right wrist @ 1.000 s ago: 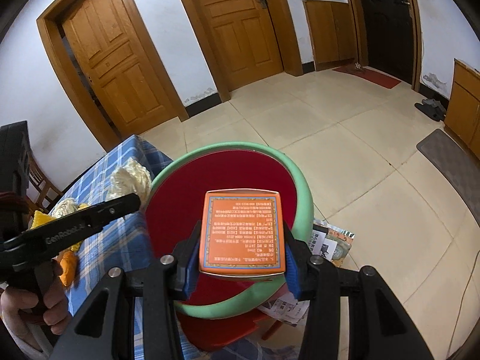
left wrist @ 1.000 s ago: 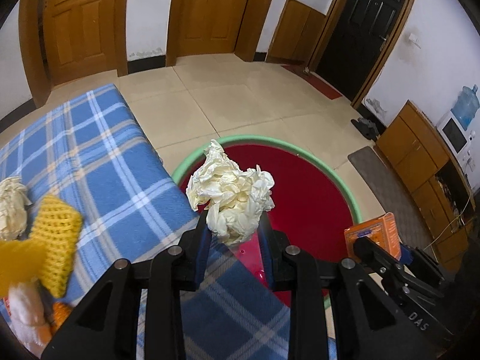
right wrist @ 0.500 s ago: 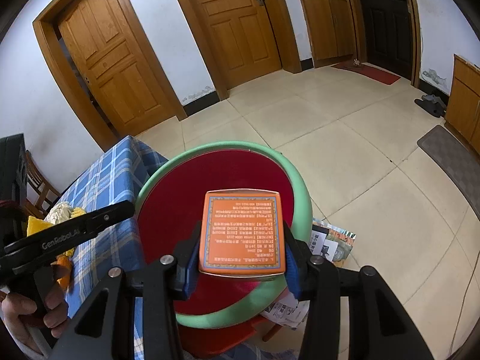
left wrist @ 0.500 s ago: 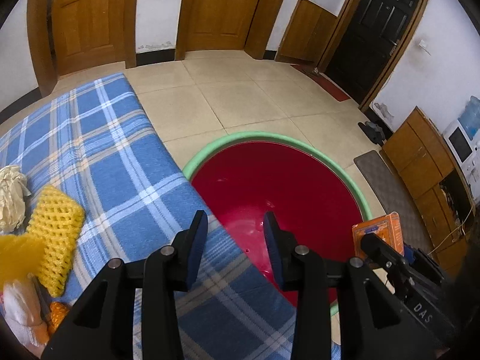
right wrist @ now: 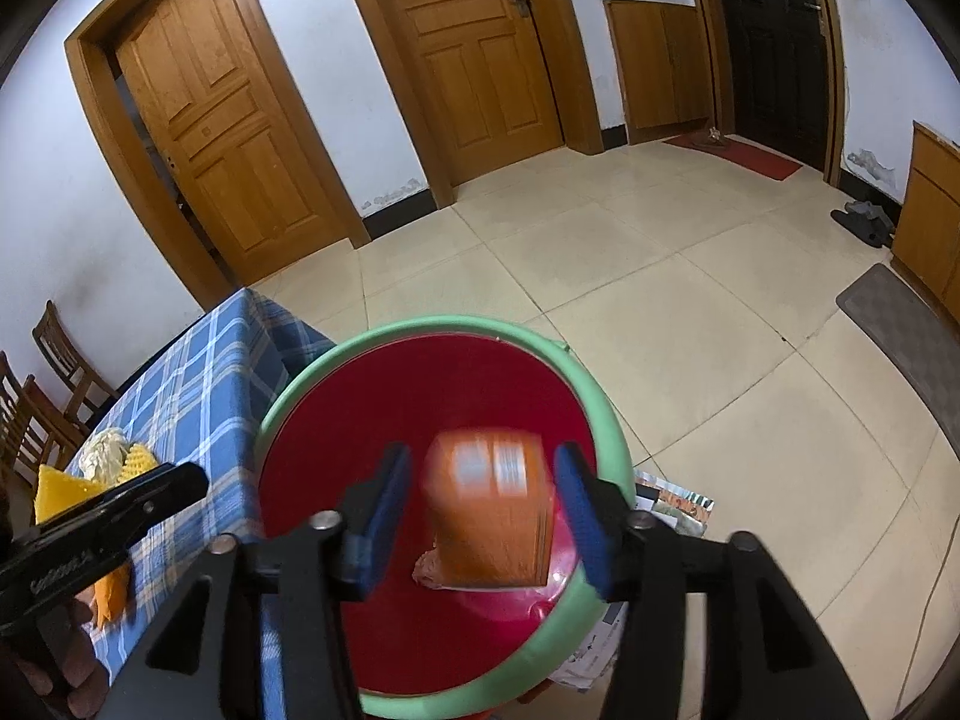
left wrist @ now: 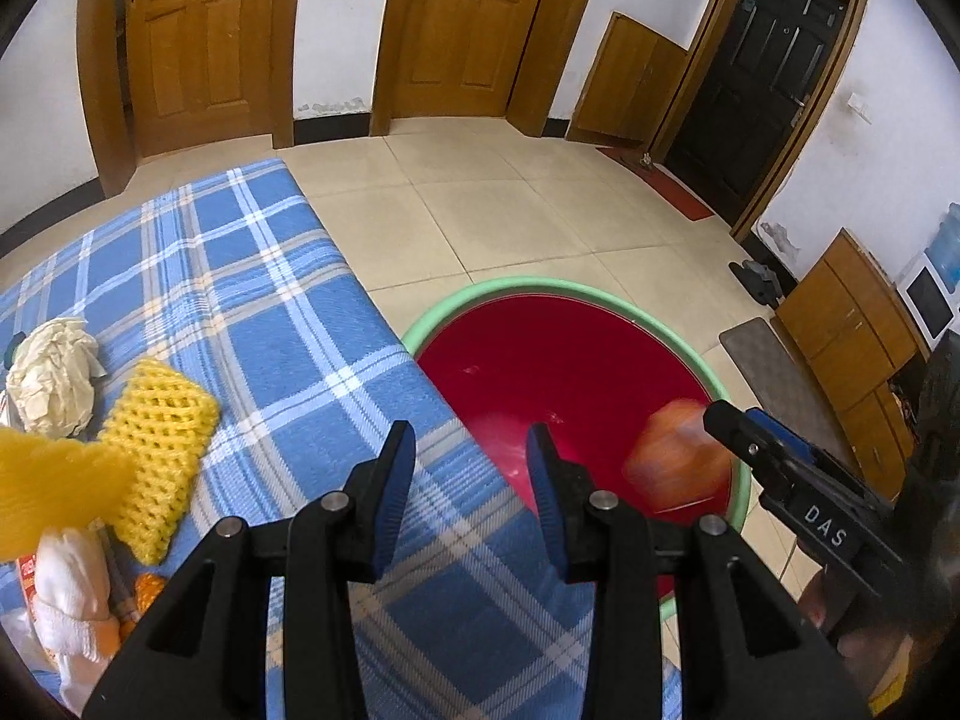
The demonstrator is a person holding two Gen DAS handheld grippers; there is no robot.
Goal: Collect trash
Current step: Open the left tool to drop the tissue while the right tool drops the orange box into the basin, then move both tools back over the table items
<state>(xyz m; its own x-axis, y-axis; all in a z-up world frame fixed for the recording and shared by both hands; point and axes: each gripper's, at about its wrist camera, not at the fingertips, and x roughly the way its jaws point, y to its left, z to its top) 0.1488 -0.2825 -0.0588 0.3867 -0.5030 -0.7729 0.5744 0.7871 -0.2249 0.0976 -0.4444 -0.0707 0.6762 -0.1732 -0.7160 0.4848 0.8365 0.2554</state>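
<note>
Tiled floor and wooden doors lie beyond a desk (left wrist: 252,312) under a blue checked cloth. Beside it sits a red basin (right wrist: 420,630) with a green rim. Both claws gape wide: left claw (left wrist: 469,457) empty; right claw (right wrist: 482,483) has a blurred orange box (right wrist: 489,510) loose between its fingers, above the basin

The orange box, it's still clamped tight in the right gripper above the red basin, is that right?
Not quite. The right gripper is open: the right wrist view shows gaps between its blue pads and the orange box, which is motion-blurred, apparently dropping. The rest holds: the box is over the red basin.
</note>
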